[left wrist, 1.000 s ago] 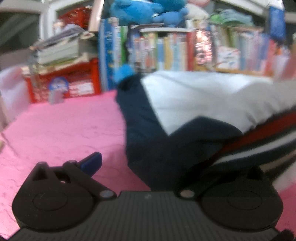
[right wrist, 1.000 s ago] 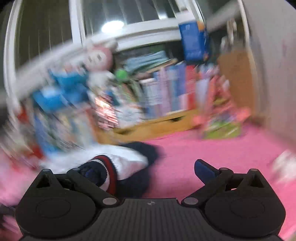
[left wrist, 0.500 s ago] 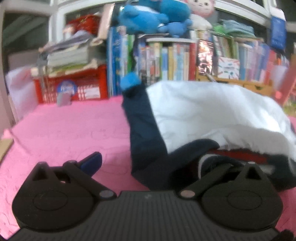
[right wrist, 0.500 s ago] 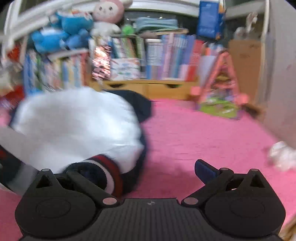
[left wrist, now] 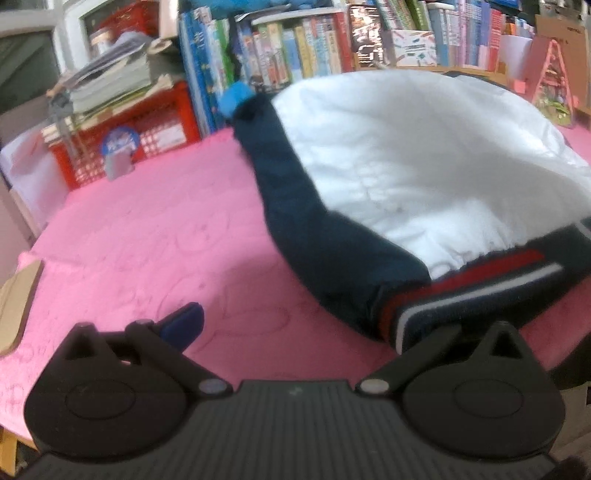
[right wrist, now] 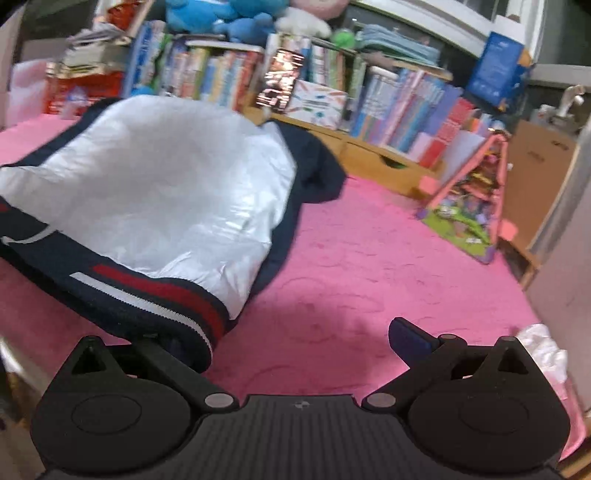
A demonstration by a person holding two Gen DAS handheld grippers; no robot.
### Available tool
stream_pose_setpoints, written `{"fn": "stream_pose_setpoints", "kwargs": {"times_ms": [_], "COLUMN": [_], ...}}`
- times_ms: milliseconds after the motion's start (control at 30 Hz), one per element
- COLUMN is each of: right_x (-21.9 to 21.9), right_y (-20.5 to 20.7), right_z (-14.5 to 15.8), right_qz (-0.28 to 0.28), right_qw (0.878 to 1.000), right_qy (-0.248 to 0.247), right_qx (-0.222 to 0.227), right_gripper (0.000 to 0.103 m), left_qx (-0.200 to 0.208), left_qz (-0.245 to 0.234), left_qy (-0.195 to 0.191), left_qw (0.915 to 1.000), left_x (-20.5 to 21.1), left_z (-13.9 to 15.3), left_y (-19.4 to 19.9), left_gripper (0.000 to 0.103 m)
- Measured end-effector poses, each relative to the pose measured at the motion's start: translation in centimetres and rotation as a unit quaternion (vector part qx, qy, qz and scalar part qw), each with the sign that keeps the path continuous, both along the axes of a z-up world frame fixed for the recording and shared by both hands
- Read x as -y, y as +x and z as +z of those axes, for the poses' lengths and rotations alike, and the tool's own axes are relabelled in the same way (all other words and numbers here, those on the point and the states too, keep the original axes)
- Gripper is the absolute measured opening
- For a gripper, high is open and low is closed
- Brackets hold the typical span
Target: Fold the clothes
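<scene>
Pink blanket covers the whole work surface, with faint swirly patterns pressed into it, and behind it runs a packed bookshelf with blue plush toys sitting on top. Off to the left there's a red crate with a messy stack of papers on it, and on the right a pink triangular toy house sits on the blanket near a cardboard box.

Smack in the middle lies the jacket — inside out by the look of it, white lining facing up, navy outer fabric showing around the edges. Its striped hem, navy with red and white bands, lies along the near edge, closest to both cameras. A navy sleeve lies along the jacket's left side.

Left gripper is spread wide; one blue-padded finger sits over bare blanket, the other is tucked under or against the left end of the hem, so I can't see its tip. Nothing is actually pinched between them.

Right gripper is the mirror image — spread wide, its blue pad over open blanket, the opposite finger hidden under the right corner of the hem. Some crumpled white stuff sits at the far right edge; can't tell what it is.
</scene>
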State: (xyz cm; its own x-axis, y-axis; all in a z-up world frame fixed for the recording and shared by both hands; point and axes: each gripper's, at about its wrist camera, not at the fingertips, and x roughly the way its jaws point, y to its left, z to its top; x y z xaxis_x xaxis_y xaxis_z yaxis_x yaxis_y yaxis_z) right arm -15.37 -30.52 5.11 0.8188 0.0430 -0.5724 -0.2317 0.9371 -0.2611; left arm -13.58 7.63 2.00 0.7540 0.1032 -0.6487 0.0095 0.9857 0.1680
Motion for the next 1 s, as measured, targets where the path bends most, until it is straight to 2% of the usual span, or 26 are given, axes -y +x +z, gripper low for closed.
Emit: {"fn": "stream_pose_setpoints", "kwargs": {"times_ms": [100,200,400,533,600,633,700,767,900,1000], "right_x": [-0.6,-0.6,-0.1,-0.7,-1.0,-1.2,-1.4,-1.0,-0.2,1.2], "right_y": [-0.3,-0.4,-0.9,-1.0,-1.5,-1.8,-2.5,-3.3,-4.9,-6.1], "right_z": [-0.2,-0.4,0.1,-0.4,-0.4,-0.5,-0.4,0.1,1.8,3.3], "right_qz": [0.007,0.008,0.027,0.053,0.076,0.085,0.103,0.119,0.160,0.191], "right_qw": [1.000,1.000,0.998,0.996,0.995,0.994,0.992,0.988,0.976,0.958], "right_qy": [0.012,0.017,0.060,0.070,0.069,0.068,0.071,0.094,0.148,0.213], "right_qx": [-0.001,-0.001,0.002,-0.006,-0.014,-0.016,-0.017,-0.012,0.007,0.027], "right_gripper": [0.103,0.103,0.103,0.099,0.085,0.082,0.077,0.077,0.077,0.077], "left_qx": [-0.006,-0.011,-0.020,0.002,0.013,0.019,0.046,0.074,0.086,0.081], "left_qz": [0.011,0.013,0.001,-0.067,-0.101,-0.116,-0.115,-0.114,-0.097,-0.103], "left_qy": [-0.032,-0.037,-0.104,-0.165,-0.195,-0.208,-0.194,-0.180,-0.110,-0.045], "left_qw": [0.9994,0.9992,0.9943,0.9840,0.9756,0.9710,0.9731,0.9744,0.9854,0.9904], "left_x": [-0.8,-1.1,-2.7,-3.4,-3.7,-3.8,-2.5,-1.2,3.4,6.0], "left_z": [-0.4,-0.1,1.4,4.3,5.7,6.4,7.3,8.2,6.1,3.4], "left_y": [-0.1,-0.9,-3.8,-5.1,-5.7,-6.0,-4.9,-3.9,0.4,2.6], "left_gripper": [0.103,0.103,0.103,0.103,0.103,0.103,0.103,0.103,0.103,0.103]}}
